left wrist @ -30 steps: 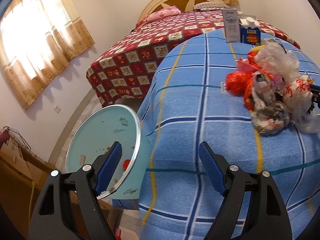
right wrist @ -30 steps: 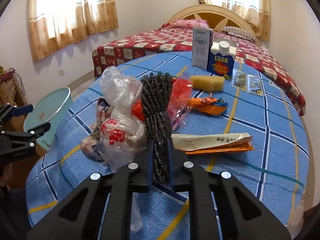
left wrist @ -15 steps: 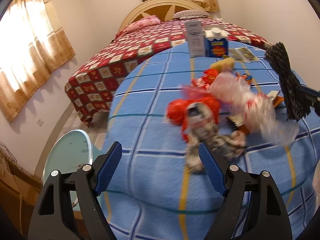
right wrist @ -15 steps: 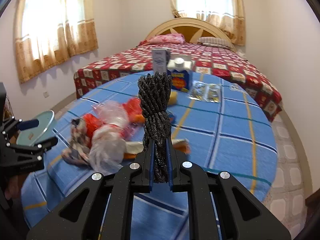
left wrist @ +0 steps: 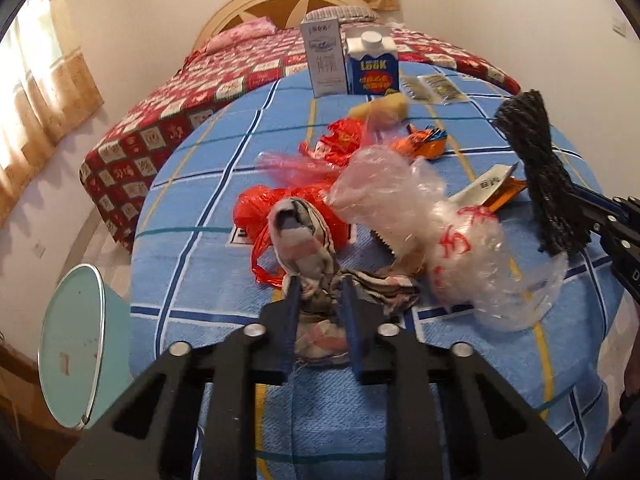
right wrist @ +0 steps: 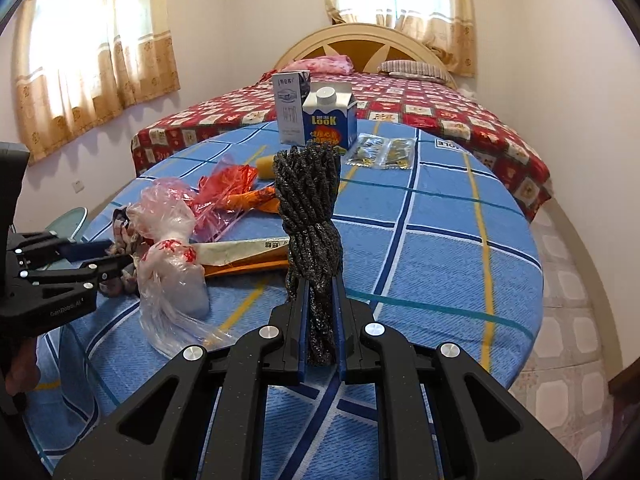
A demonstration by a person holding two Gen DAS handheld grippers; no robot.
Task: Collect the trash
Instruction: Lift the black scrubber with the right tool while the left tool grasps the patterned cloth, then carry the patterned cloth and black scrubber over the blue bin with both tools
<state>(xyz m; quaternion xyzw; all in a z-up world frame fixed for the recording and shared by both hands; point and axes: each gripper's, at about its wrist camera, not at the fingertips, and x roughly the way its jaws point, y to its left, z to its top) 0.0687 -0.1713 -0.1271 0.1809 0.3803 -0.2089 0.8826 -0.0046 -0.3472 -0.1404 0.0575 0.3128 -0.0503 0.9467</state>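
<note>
The left hand-held gripper (left wrist: 320, 300) is closing its jaws around a crumpled grey striped rag (left wrist: 320, 320) lying on the blue checked worktop (left wrist: 192, 240). The right hand-held gripper (right wrist: 320, 320) stays out of contact with the worktop, clamped on a dark bundled rope (right wrist: 310, 216) held upright above it.

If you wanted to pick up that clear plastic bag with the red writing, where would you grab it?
Best at the narrow twisted neck of the clear plastic bag, between its two puffy halves, coming from above. The rest is loose and billowy, so pads would likely slip off; the pinched waist offers bunched film. It lies on the blue tablecloth.
</note>
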